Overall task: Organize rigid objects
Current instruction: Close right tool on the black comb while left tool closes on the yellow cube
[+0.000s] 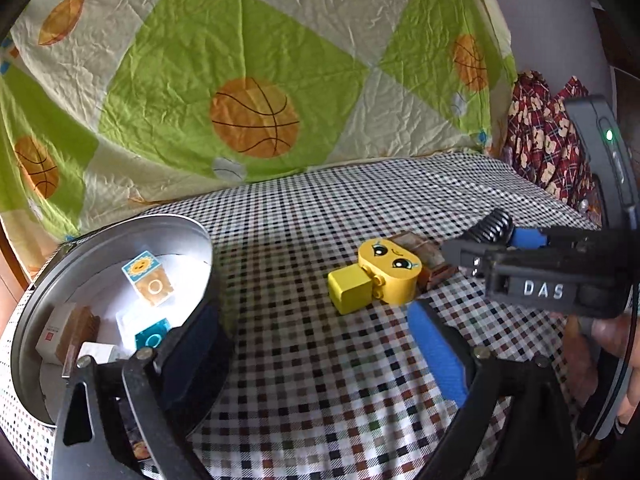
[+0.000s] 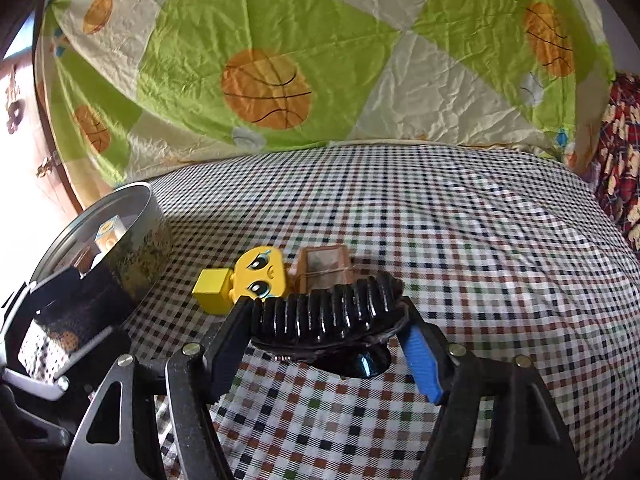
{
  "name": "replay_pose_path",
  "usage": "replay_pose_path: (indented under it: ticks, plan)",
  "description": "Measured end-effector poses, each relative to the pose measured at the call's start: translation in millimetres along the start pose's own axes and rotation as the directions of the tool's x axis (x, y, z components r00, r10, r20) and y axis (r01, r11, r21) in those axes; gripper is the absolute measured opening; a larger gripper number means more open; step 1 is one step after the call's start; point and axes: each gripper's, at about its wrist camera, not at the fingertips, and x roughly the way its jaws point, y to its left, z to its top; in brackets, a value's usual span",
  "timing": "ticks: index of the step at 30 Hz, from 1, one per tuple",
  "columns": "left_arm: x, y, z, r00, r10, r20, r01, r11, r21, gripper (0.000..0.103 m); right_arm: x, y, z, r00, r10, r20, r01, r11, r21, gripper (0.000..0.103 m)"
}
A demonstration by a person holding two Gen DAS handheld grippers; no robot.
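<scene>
Clamping a black hair clip between the right hand-held gripper just above the checked table, beside the yellow toy, risking slippage from its glossy ribs before reaching the tin.

We see bright daylight from the blown-out left side, glare inside the round tin (fisheye-curved, dark-cornered edges), soft shadows

Black tongs, blue pads
</scene>
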Motion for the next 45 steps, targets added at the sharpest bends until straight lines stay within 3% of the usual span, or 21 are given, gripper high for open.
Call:
replay_pose_path:
  ticks: [9, 11, 14, 23, 24, 25, 26, 30, 45]
  plan:
    - [46.3, -15.3, 13.8, 0.992, -0.001, -0.125, 0.004, 1.0, 0.018, 0.079, 8.5, -12.4, 0.3, 0.999, -0.041, 0.021, 0.04, 0.997, 0.066, 0.072]
    - [55.2, -15.0, 15.2, 0.988, -0.008, -0.154, 0.01, 1.0, 0.013, 0.064, 8.7, -17.6, 0.5, 0.999, -0.029, 0.024, 0.026, 0.995, 0.093, 0.072]
    - [69.2, -14.1, 15.3, 0.977, -0.03, -0.209, 0.03, 1.0, -0.003, 0.057, 8.6, -17.2, 0.0, 0.999, -0.029, 0.029, 0.026, 0.995, 0.091, 0.072]
    - [86.8, -13.8, 16.7, 0.969, -0.055, -0.241, 0.046, 0.998, -0.043, 0.054, 9.0, -17.2, -1.0, 0.999, -0.035, 0.029, 0.031, 0.995, 0.099, 0.072]
    - [89.5, -12.9, 17.1, 0.966, -0.062, -0.251, 0.052, 0.998, -0.047, 0.05, 9.0, -17.0, -1.2, 0.999, -0.036, 0.03, 0.033, 0.995, 0.098, 0.072]
    - [92.0, -11.8, 16.9, 0.962, -0.075, -0.262, 0.063, 0.997, -0.055, 0.033, 9.0, -16.7, -1.3, 0.999, -0.038, 0.031, 0.035, 0.995, 0.097, 0.072]
    - [93.6, -10.5, 16.4, 0.959, -0.085, -0.27, 0.071, 0.995, -0.063, 0.028, 9.0, -16.3, -1.3, 0.999, -0.042, 0.031, 0.039, 0.995, 0.095, 0.072]
    - [85.9, -6.8, 16.2, 0.967, -0.098, -0.234, 0.08, 0.993, -0.086, 0.028, 6.8, -16.0, -2.0, 0.998, -0.049, 0.045, 0.044, 0.995, 0.093, 0.072]
    - [49.2, -1.6, 18.9, 0.999, 0.001, -0.042, -0.004, 0.996, -0.09, 0.028, -6.6, -10.6, -3.4, 0.99, -0.087, 0.115, 0.078, 0.994, 0.077, 0.072]
